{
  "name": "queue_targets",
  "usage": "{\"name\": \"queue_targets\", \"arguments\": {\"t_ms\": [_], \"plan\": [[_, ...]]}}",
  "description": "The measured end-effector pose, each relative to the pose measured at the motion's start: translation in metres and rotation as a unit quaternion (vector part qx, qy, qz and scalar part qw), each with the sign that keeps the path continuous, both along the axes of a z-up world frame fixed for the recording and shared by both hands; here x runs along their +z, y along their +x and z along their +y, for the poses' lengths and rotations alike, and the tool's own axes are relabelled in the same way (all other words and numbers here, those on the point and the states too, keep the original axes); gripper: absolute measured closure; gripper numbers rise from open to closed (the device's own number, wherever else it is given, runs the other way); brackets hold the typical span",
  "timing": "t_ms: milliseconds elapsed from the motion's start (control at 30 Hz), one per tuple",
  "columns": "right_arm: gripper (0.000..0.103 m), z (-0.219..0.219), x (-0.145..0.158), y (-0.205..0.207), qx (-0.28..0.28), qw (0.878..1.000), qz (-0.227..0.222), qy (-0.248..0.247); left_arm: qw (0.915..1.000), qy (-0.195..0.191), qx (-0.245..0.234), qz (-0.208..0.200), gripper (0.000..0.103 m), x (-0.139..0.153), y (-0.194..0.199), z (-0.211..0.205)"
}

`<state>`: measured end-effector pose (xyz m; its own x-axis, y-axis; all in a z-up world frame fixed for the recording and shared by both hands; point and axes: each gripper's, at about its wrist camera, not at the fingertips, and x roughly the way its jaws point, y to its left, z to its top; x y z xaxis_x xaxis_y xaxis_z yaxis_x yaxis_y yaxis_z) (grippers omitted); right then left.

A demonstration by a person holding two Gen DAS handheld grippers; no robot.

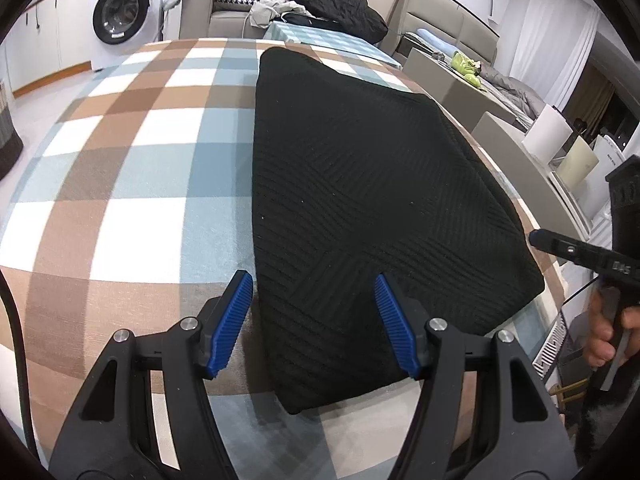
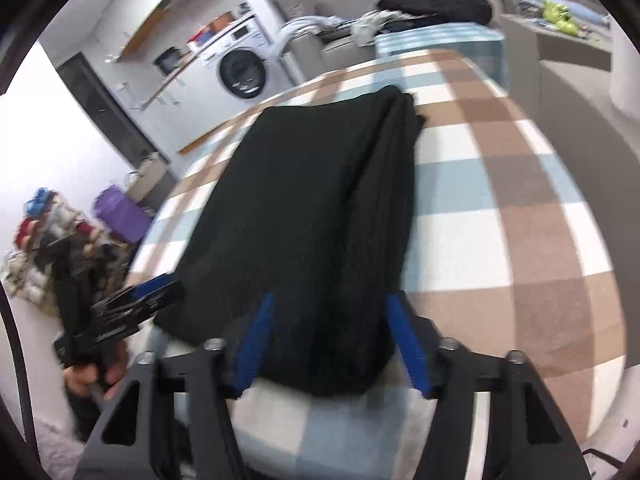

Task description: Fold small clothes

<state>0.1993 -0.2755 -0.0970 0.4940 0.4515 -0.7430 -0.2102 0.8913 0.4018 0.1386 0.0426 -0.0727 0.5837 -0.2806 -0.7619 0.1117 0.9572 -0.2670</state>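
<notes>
A black knitted garment (image 1: 360, 184) lies folded in a long slab on the checked tablecloth (image 1: 132, 184). My left gripper (image 1: 312, 276) hovers open over its near left corner, the blue pads (image 1: 236, 320) apart, one off the cloth, one above it. At the right edge of this view a hand holds my right gripper (image 1: 560, 248) beside the garment's right corner. In the blurred right wrist view the garment (image 2: 312, 208) runs away from me, and my right gripper (image 2: 331, 296) stands open astride its near end, pads not pressing it. The left gripper (image 2: 152, 292) shows at the left.
The table's edge curves close on the right (image 1: 516, 200) and in front. Grey chair backs (image 1: 436, 76) stand beyond it. A sofa with a dark clothes pile (image 1: 340, 4) and a washing machine (image 1: 120, 12) lie at the back. Bags (image 2: 120, 212) sit on the floor.
</notes>
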Motion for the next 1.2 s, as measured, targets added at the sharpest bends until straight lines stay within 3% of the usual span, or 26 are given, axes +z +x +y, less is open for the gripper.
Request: {"name": "queue_targets", "arguments": {"t_ms": [200,267,333,400,433,567,767,933,1200], "plan": [[0.041,0.014,-0.018,0.019,0.000,1.000,0.017,-0.019,0.9999,-0.004,0.007,0.008,0.042,-0.006,0.009,0.001],[0.049,0.016,-0.023,0.024,-0.006,1.000,0.024,-0.017,0.9999,0.000,0.009,0.009,0.042,-0.006,0.012,0.000],[0.070,0.016,-0.024,0.028,-0.001,1.000,0.022,0.002,0.9999,-0.001,0.007,0.008,0.056,-0.006,0.015,0.000],[0.074,0.016,-0.025,0.032,-0.002,0.999,0.030,0.012,0.9999,0.010,0.012,0.005,0.070,-0.006,0.019,-0.001],[0.076,0.015,-0.027,0.037,-0.003,0.999,0.034,0.022,0.9998,0.013,0.012,0.005,0.073,-0.007,0.022,0.000],[0.077,0.022,-0.027,0.053,0.002,0.999,0.031,0.019,0.9997,0.014,0.020,0.001,0.076,-0.006,0.035,0.009],[0.077,0.053,-0.026,0.083,0.007,1.000,0.019,0.008,0.9977,0.048,0.046,-0.013,0.076,-0.004,0.062,0.028],[0.077,0.080,-0.024,0.100,0.002,1.000,0.000,-0.022,0.9964,0.056,0.062,-0.015,0.076,-0.005,0.081,0.044],[0.068,0.062,-0.019,0.098,0.004,1.000,0.004,-0.021,0.9962,0.055,0.065,-0.015,0.076,-0.008,0.084,0.050]]}}
